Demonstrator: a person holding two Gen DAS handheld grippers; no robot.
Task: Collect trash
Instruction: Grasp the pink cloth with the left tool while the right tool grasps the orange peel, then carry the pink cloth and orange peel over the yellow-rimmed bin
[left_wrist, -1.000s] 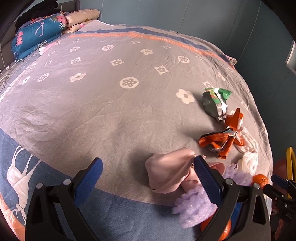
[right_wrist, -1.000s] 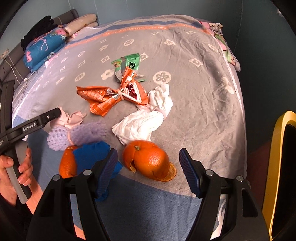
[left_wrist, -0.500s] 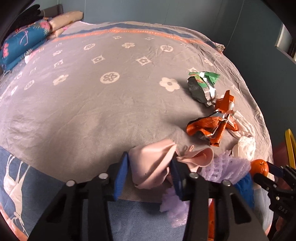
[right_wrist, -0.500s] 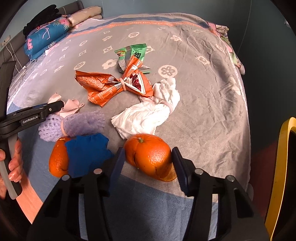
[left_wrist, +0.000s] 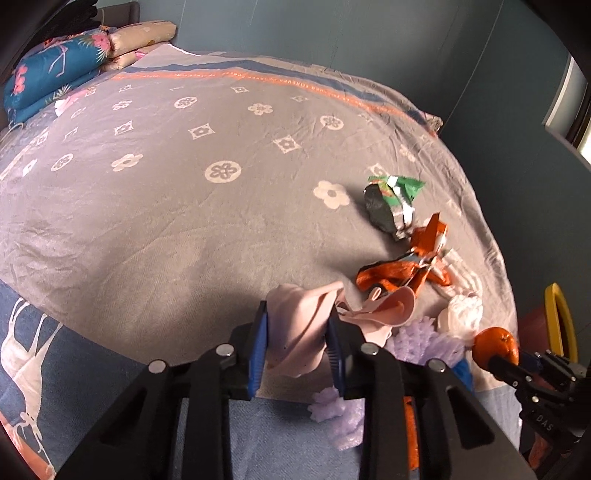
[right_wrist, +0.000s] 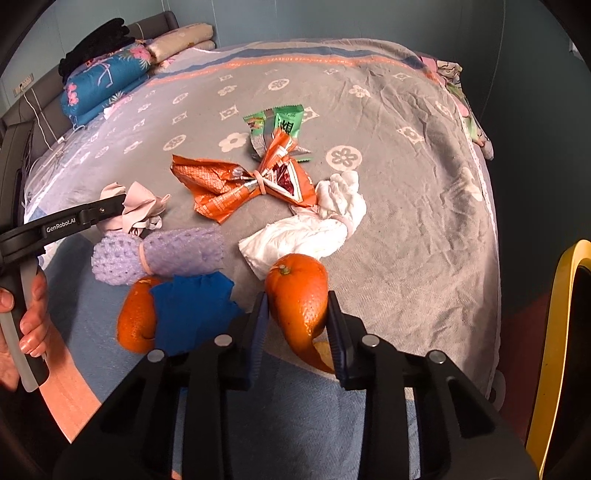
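My left gripper (left_wrist: 297, 310) is closing on a crumpled pink cloth scrap (left_wrist: 391, 310), and its blue pads squeeze the scrap near the bed's front edge. In the right wrist view my right gripper (right_wrist: 296, 299) is closing on an orange peel (right_wrist: 297, 284), which is pinched narrow between the pads. Between the two lie a purple foam net (right_wrist: 159, 254), a blue rag (right_wrist: 192, 310) and a second orange peel (right_wrist: 135, 321). Farther back are a white tissue wad (right_wrist: 310, 229), an orange snack wrapper (right_wrist: 240, 184) and a green wrapper (right_wrist: 280, 123).
Everything lies on a grey patterned bedspread (left_wrist: 184, 221). Folded blue and beige bedding (right_wrist: 103, 85) is stacked at the far left. A yellow-rimmed container (right_wrist: 561, 332) stands off the bed's right edge. A hand (right_wrist: 22, 321) grips the left gripper's handle.
Both grippers went from wide open to closed on their items: the left around the pink scrap, the right around the orange peel, which now looks squeezed. Neither hand travelled much.
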